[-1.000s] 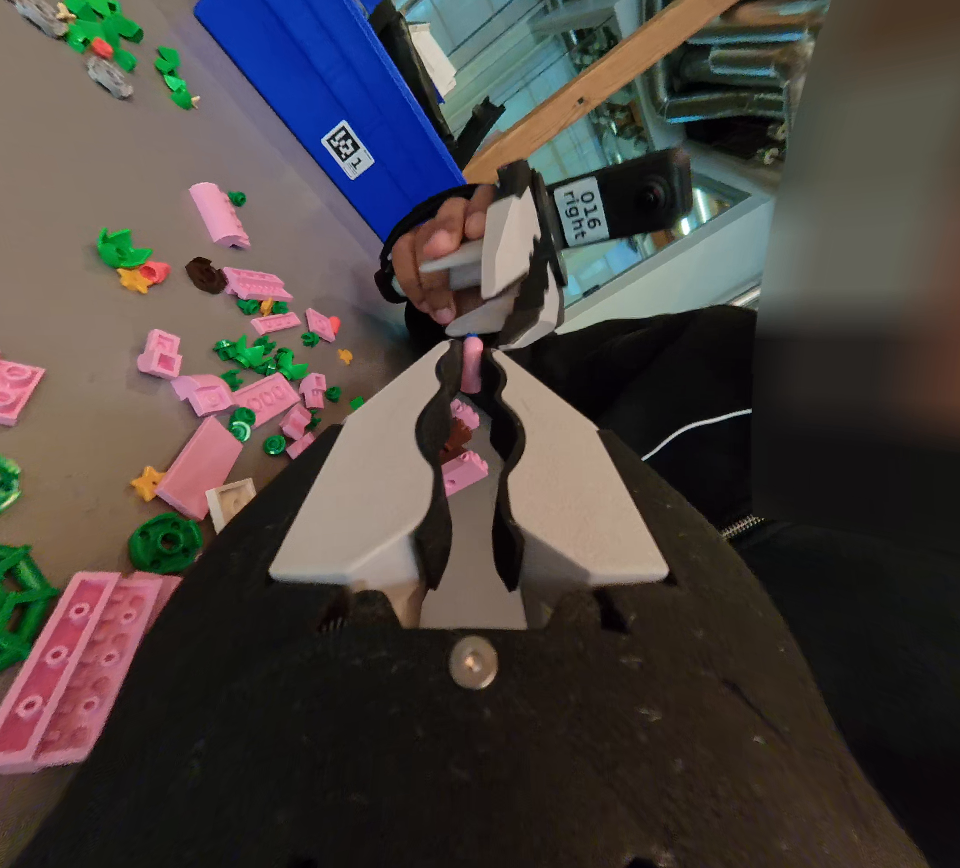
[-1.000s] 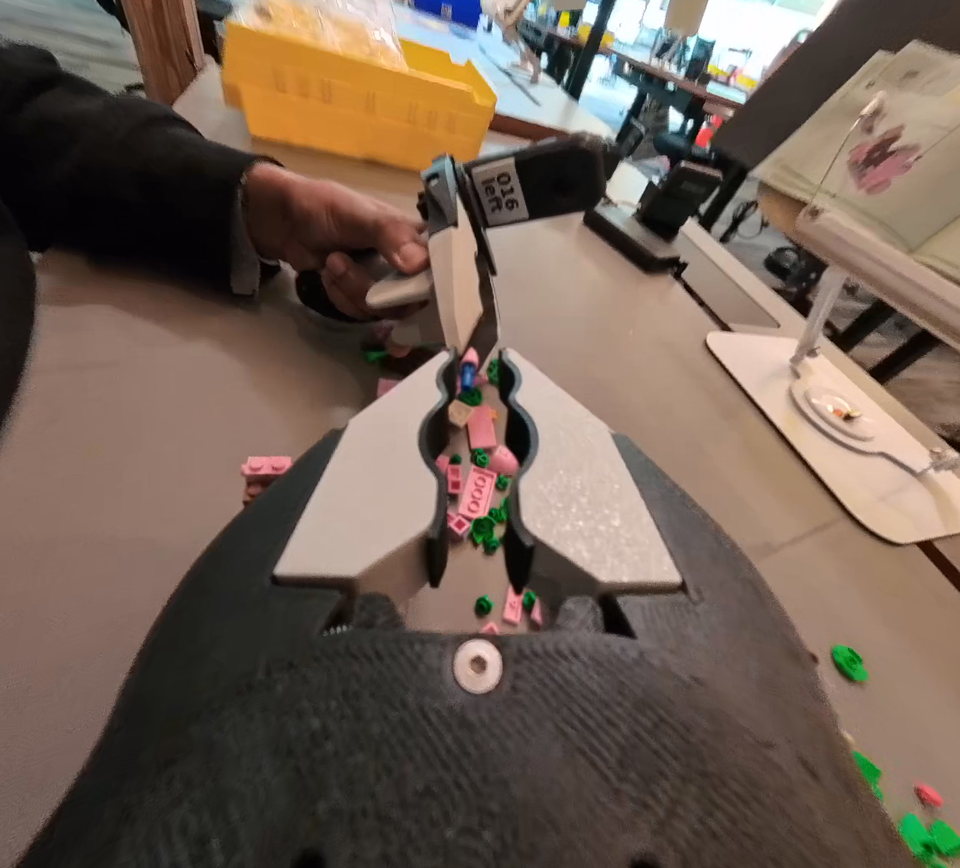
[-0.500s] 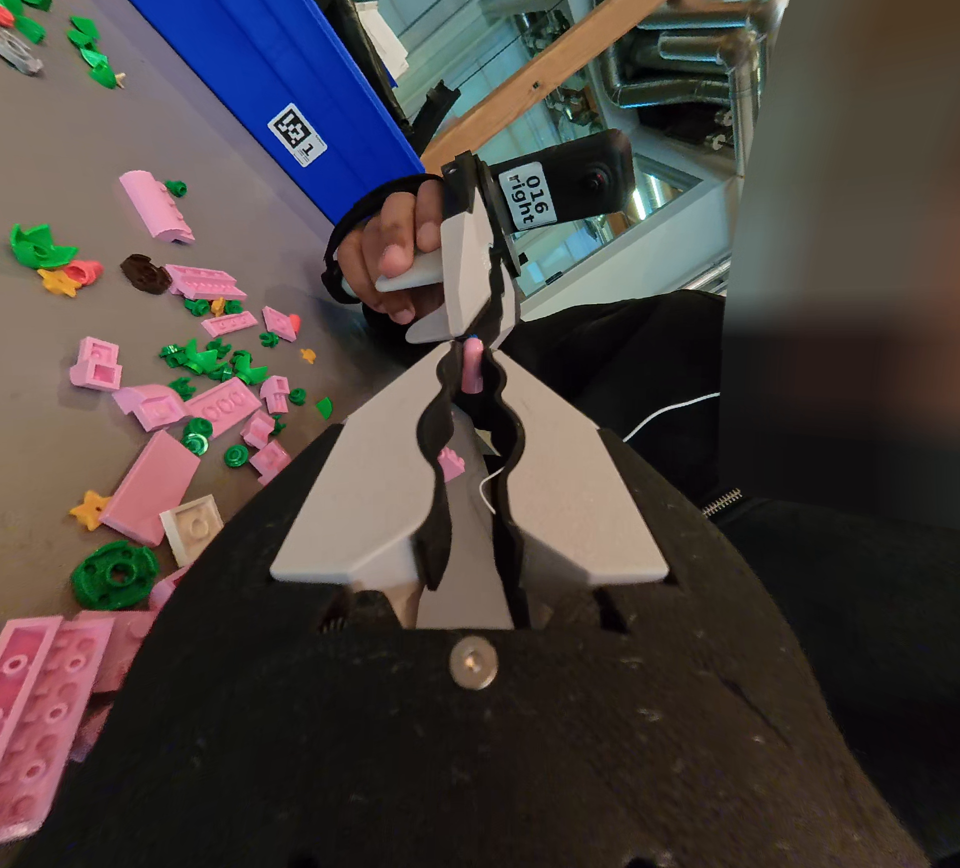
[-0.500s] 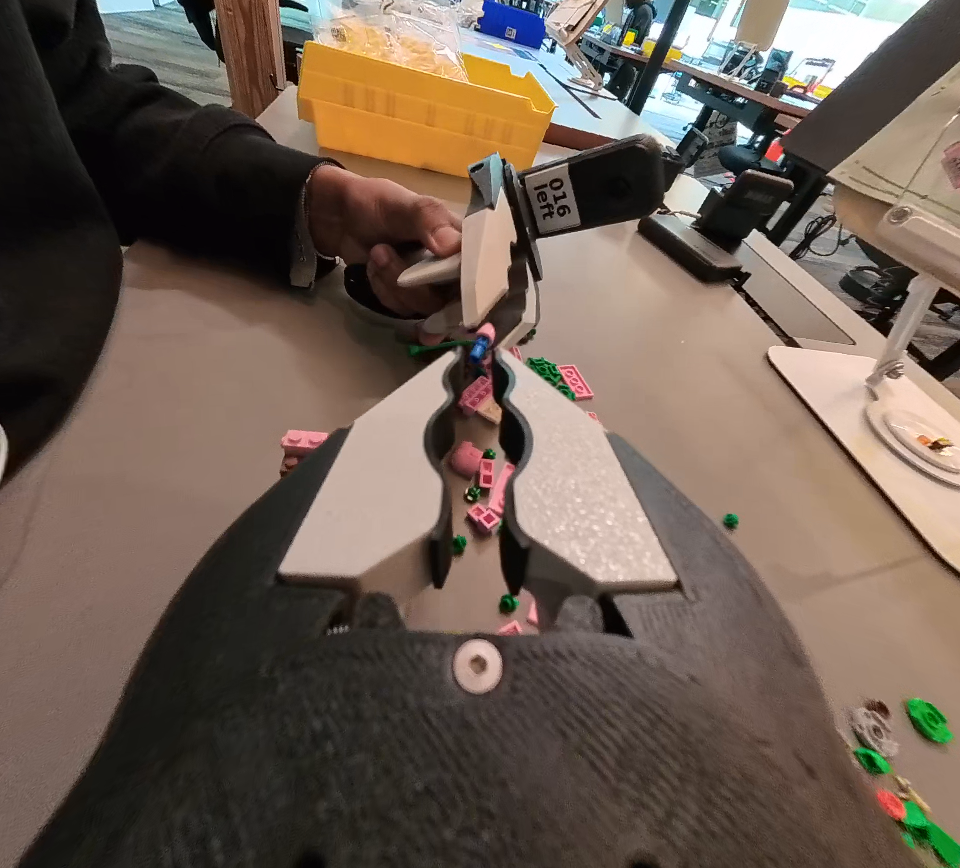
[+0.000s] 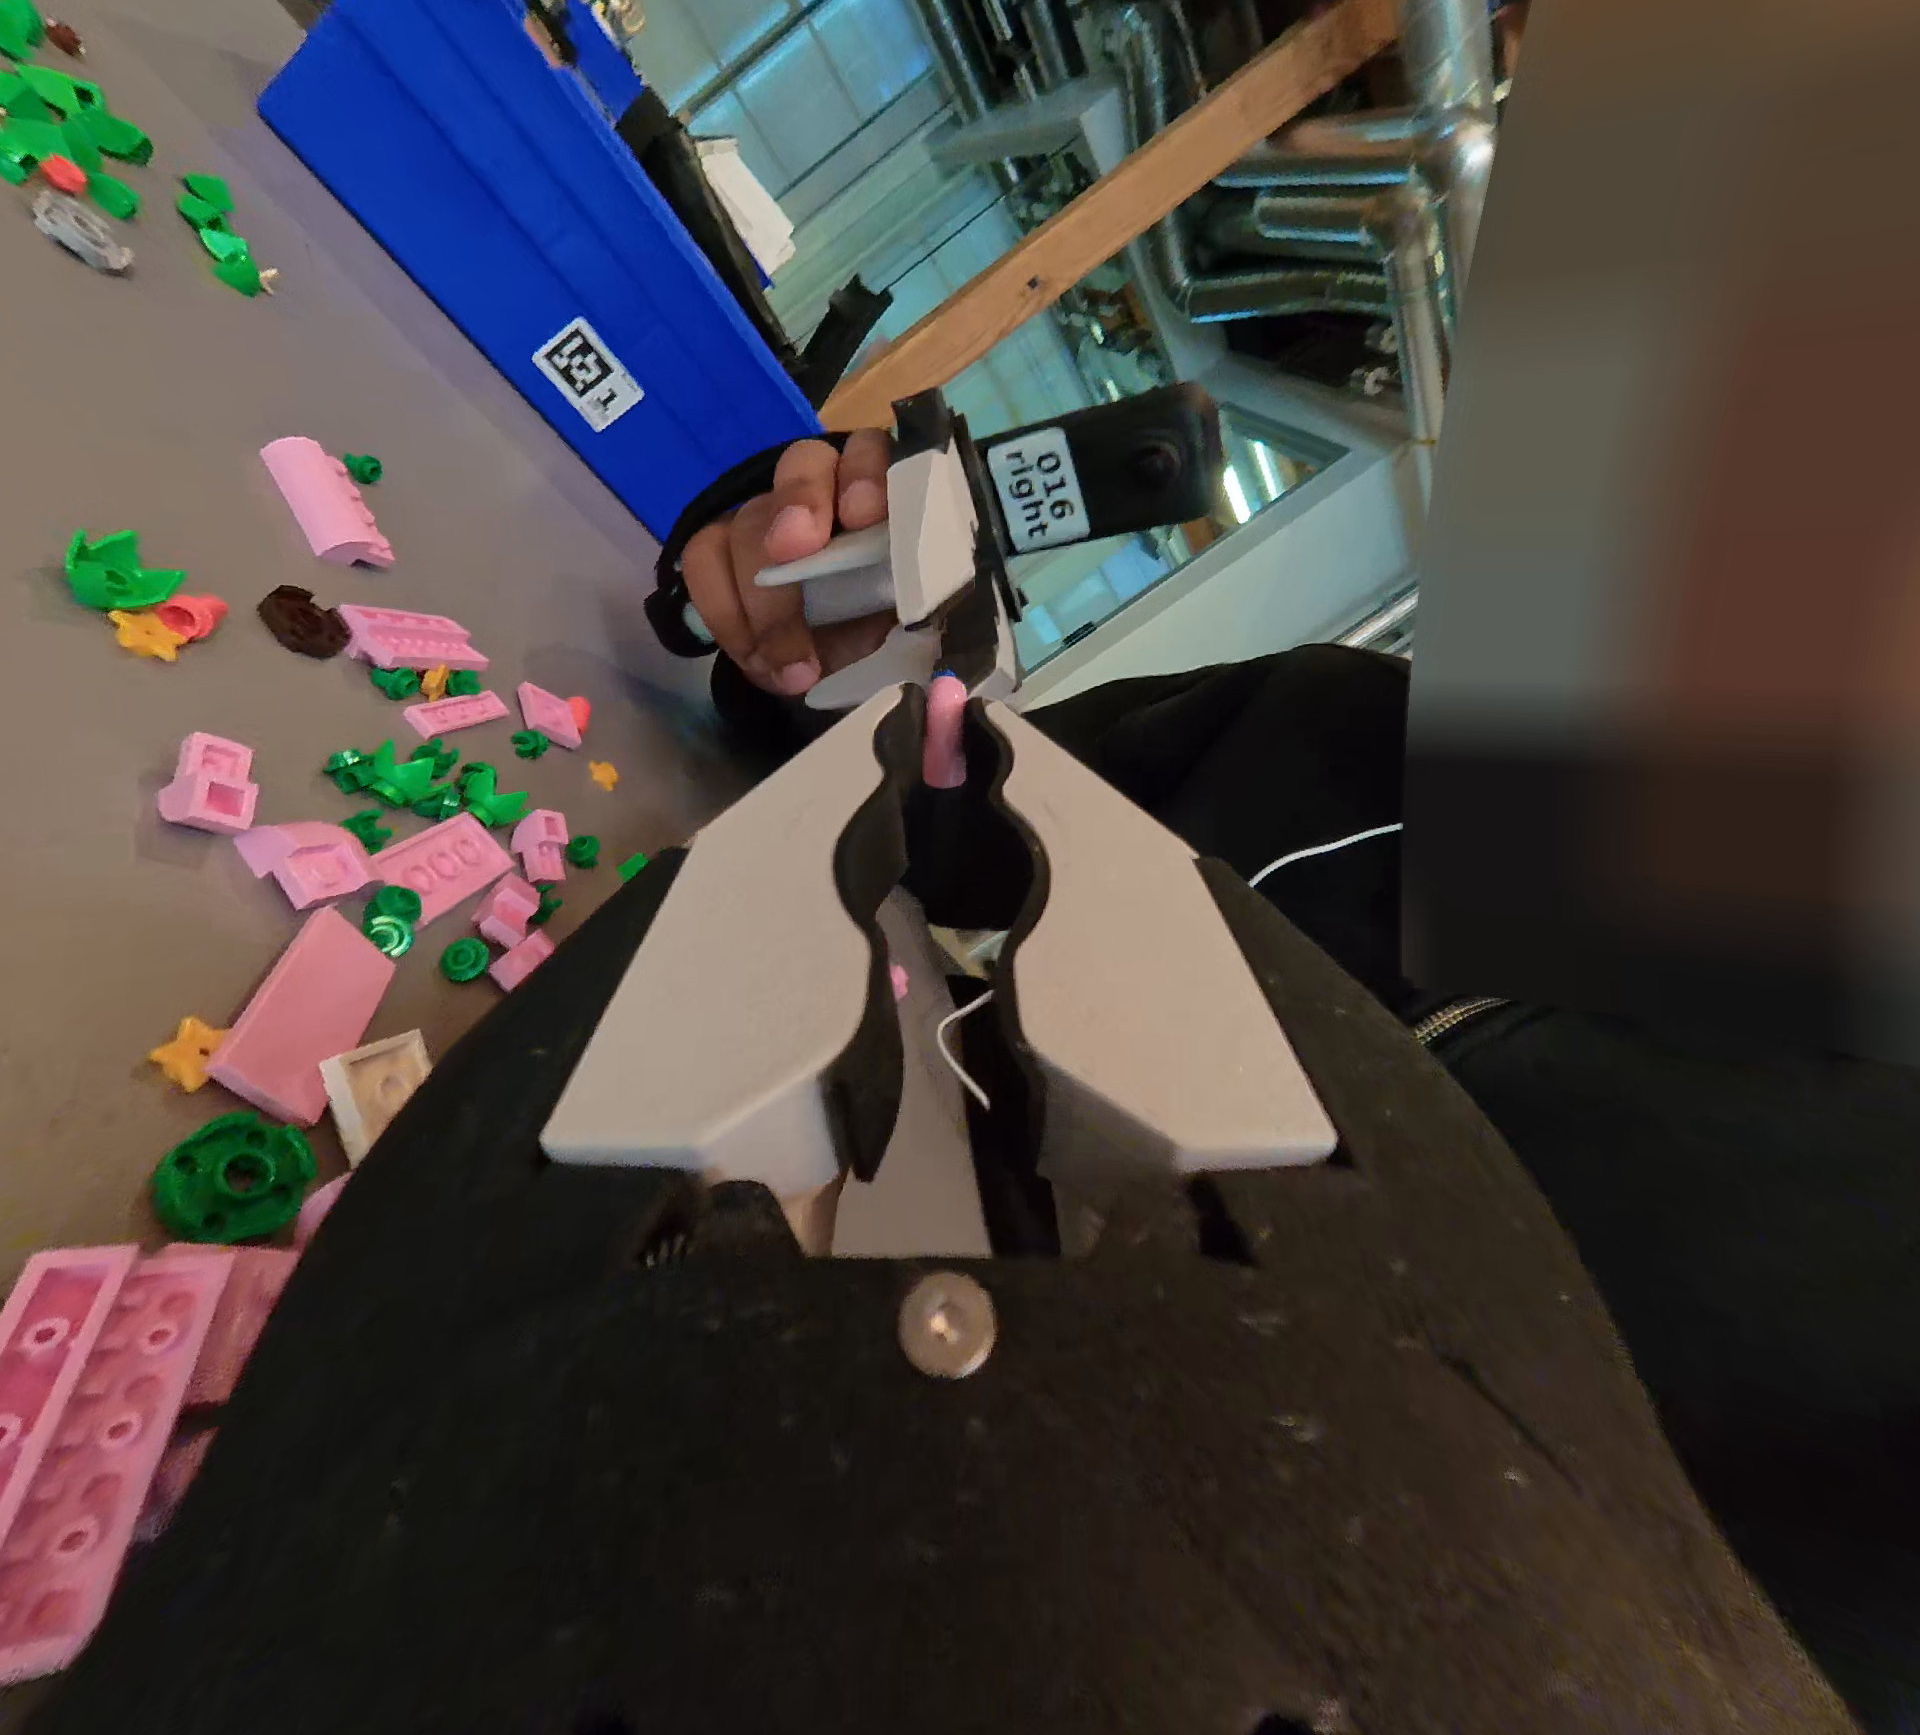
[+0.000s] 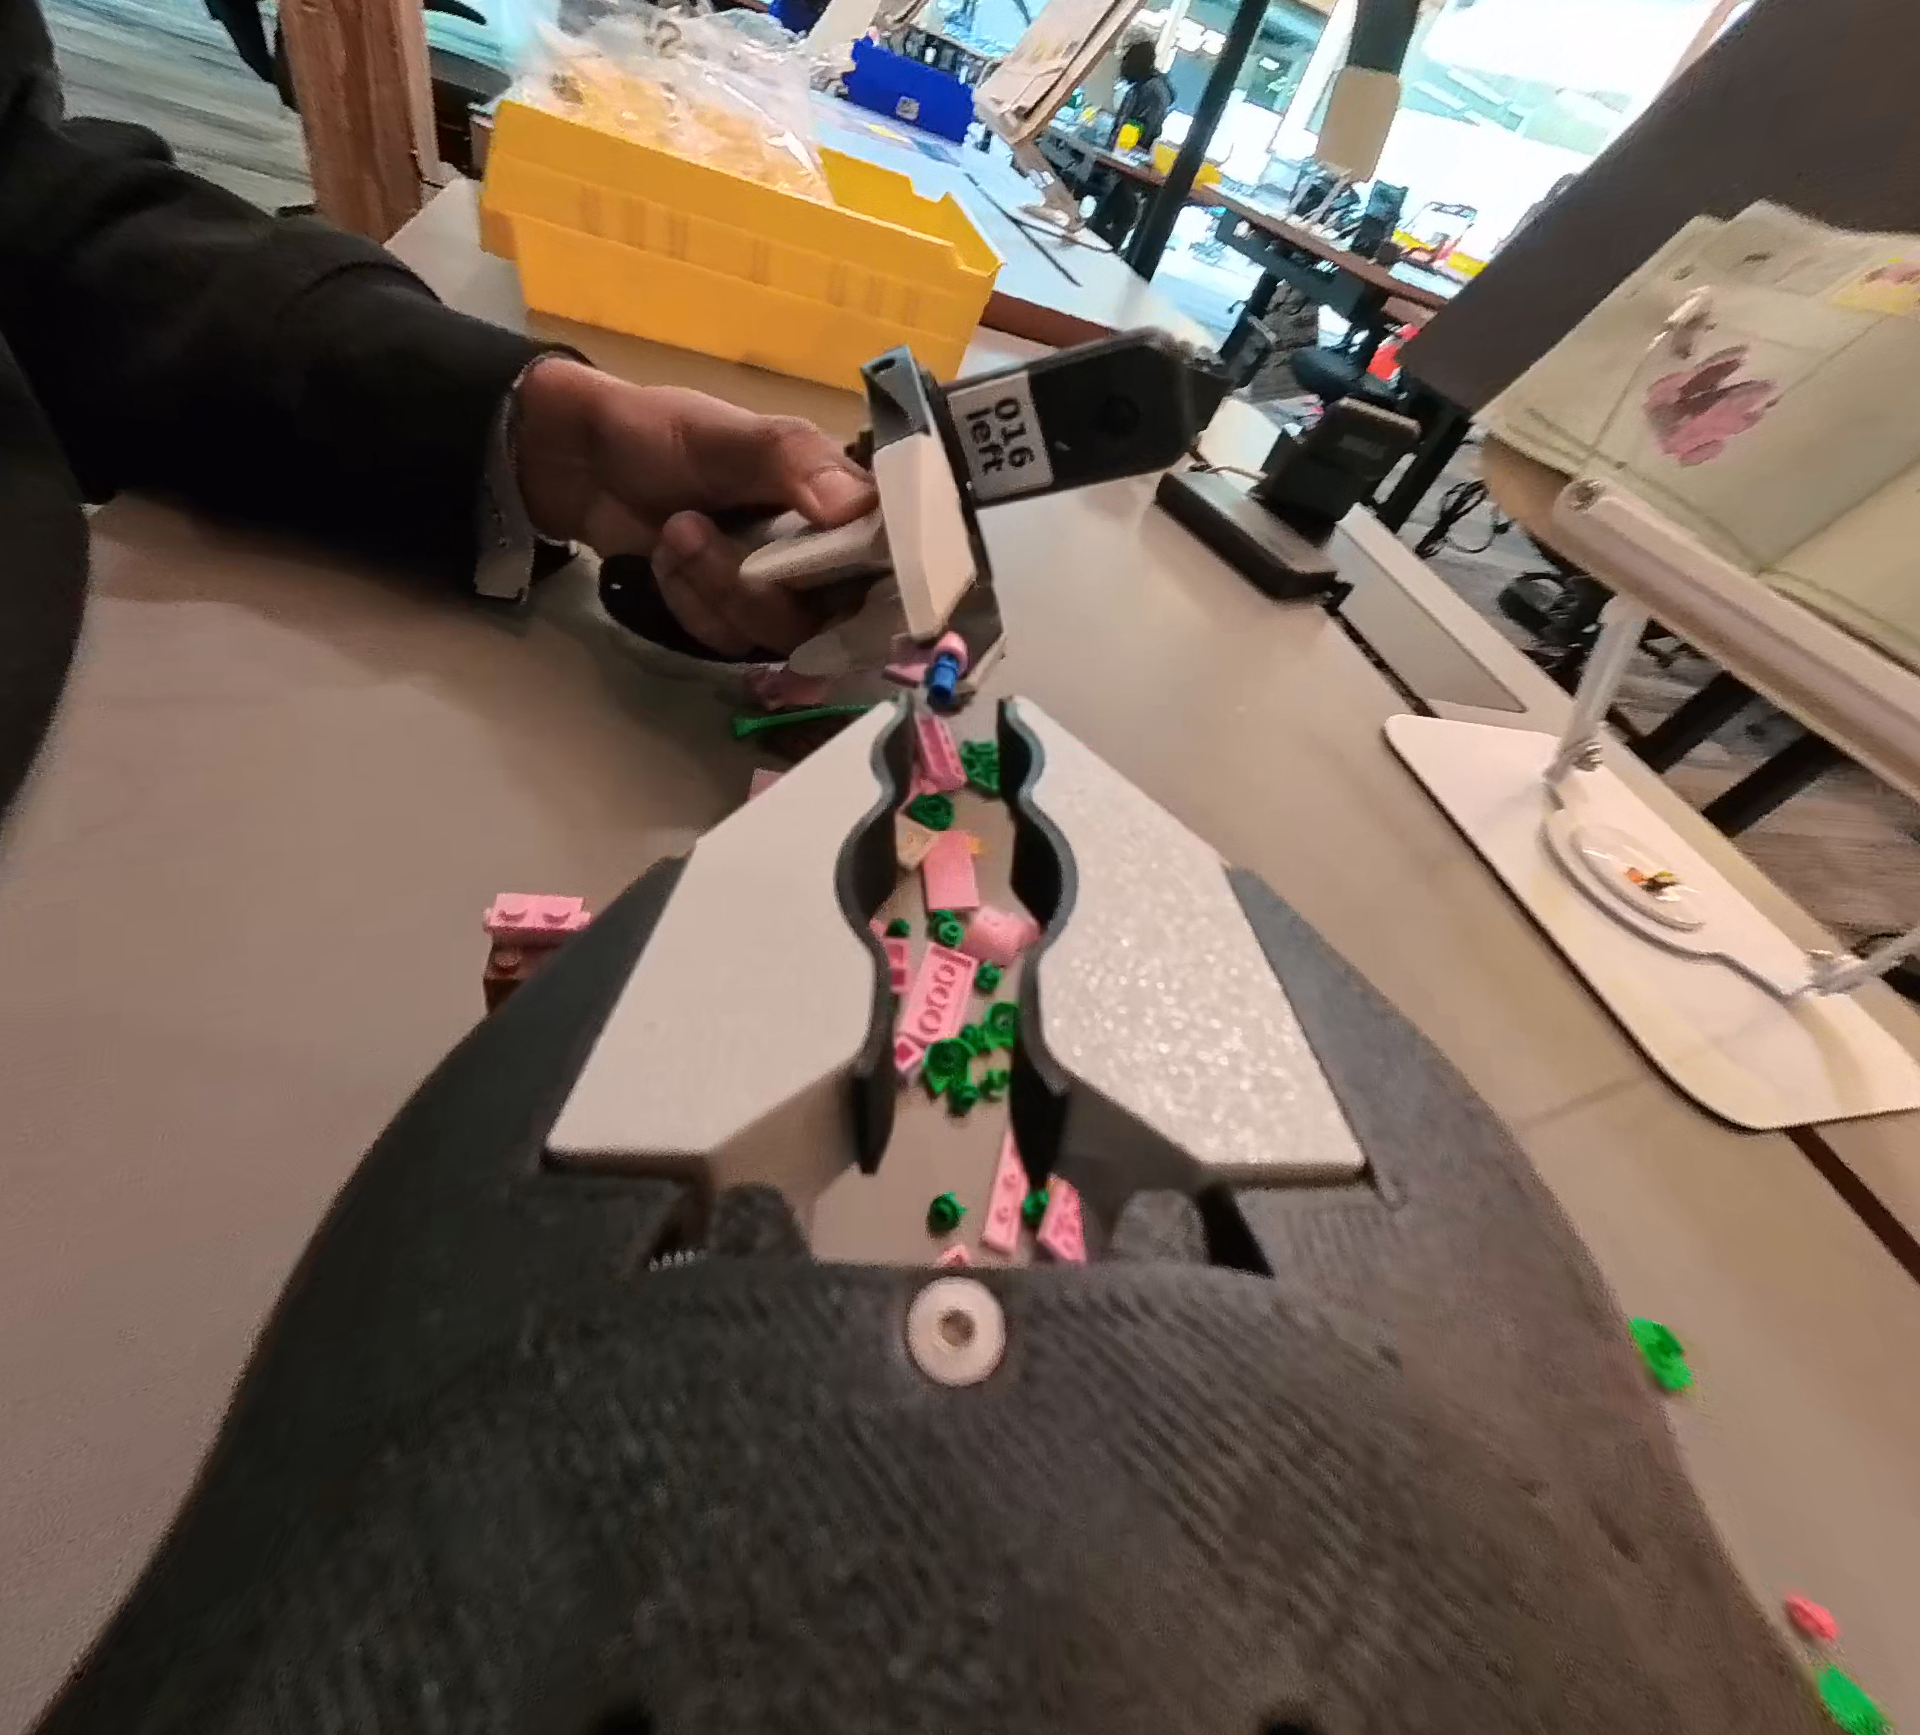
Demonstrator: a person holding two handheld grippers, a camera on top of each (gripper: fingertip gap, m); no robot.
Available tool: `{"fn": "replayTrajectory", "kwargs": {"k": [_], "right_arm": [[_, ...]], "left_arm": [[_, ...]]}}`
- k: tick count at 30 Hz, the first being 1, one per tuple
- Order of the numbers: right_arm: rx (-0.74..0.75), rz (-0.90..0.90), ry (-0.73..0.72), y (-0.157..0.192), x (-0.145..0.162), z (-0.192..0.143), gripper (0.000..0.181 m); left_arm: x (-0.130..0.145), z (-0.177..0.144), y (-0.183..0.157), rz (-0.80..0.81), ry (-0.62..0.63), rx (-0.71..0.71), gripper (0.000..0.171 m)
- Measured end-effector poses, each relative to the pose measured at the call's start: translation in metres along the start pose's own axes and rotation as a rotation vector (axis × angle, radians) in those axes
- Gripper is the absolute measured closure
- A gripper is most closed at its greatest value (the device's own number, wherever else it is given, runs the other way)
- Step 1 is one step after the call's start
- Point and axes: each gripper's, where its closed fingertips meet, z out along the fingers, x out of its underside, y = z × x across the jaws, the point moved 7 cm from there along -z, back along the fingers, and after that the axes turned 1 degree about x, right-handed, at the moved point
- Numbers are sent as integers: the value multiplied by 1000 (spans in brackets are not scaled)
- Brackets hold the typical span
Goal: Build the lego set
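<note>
Two grippers part now: your left gripper (image 5: 943, 717) keeps pinching the pink piece (image 5: 943, 740); your right gripper (image 6: 954, 715), at 12 o'clock, has opened, empty.

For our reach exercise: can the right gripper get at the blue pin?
Probably yes: the right gripper, jaws open, sits just short of the blue pin on the left gripper's pink piece; nothing between.

I note a printed white label on each black wrist camera (image 5: 1132, 464) (image 6: 1101, 423), and a square-coded white sticker (image 5: 587, 374) on the blue plastic bin (image 5: 499, 210).
</note>
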Motion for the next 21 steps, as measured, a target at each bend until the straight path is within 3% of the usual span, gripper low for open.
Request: {"fn": "replayTrajectory", "kwargs": {"k": [10,21], "right_arm": [[70,-133,-27,11,-15,1,178],[100,-181,-9,12,-17,0,177]], "left_arm": [[5,12,-7,-59,-42,109,167],[4,10,-6,-59,-51,106,167]]}}
